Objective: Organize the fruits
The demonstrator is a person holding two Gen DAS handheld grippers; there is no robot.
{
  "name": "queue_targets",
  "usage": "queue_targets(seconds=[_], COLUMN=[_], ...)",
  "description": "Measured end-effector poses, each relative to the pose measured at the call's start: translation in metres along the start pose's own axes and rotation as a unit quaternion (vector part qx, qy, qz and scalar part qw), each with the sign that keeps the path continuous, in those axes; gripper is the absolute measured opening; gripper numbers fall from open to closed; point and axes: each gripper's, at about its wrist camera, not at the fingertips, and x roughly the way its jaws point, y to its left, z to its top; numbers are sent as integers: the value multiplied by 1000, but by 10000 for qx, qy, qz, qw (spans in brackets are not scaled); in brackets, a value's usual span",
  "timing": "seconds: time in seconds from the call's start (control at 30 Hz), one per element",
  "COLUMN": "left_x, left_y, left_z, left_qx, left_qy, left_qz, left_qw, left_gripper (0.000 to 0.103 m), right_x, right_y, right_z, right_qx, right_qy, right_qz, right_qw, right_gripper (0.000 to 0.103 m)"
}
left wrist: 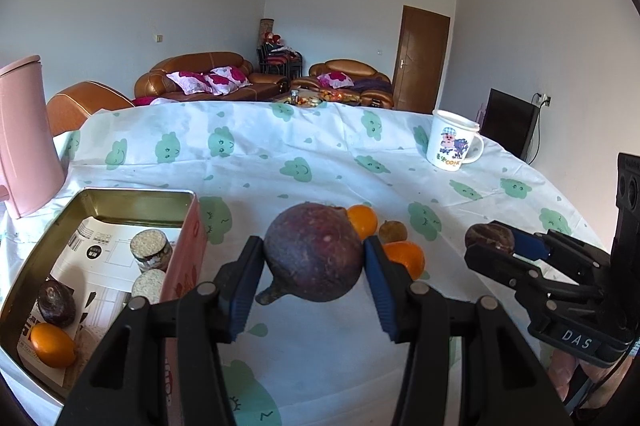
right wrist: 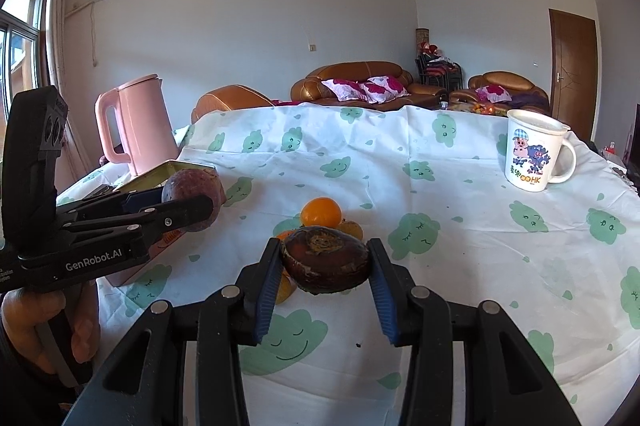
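My left gripper (left wrist: pixel 313 246) is shut on a large purple passion fruit (left wrist: pixel 314 258) and holds it above the table, just right of an open tin box (left wrist: pixel 136 192). In the box lie a dark fruit (left wrist: pixel 56 302), an orange (left wrist: pixel 52 344) and two small round jars (left wrist: pixel 151 250). My right gripper (right wrist: pixel 325 250) is shut on a dark brown fruit (right wrist: pixel 325 262), also off the cloth. Below and behind it sit an orange (right wrist: pixel 321 212) and a small yellow-brown fruit (right wrist: pixel 351 229). Each gripper shows in the other's view, the right gripper (left wrist: pixel 490 238) and the left gripper (right wrist: pixel 188 194).
A cartoon mug (right wrist: pixel 534 150) stands at the far right of the cloud-print tablecloth (right wrist: pixel 460 226). A pink kettle (right wrist: pixel 136 122) stands behind the tin box at the far left. A hand (right wrist: pixel 36 322) grips the left tool. Sofas stand beyond the table.
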Motion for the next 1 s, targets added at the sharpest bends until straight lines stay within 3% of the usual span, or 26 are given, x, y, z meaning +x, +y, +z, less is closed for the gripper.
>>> queue_targets(seconds=[1.0], left_x=[-28], left_y=[-3], left_z=[-3], left_qx=[72], left_qy=[-733], left_qz=[383], left_qw=[9965], left_gripper=[53], right_x=[-24], right_y=[9], right_z=[-3], right_qx=[-264], right_qy=[-623], right_qz=[-228], right_qw=[9974], right_gripper=[44])
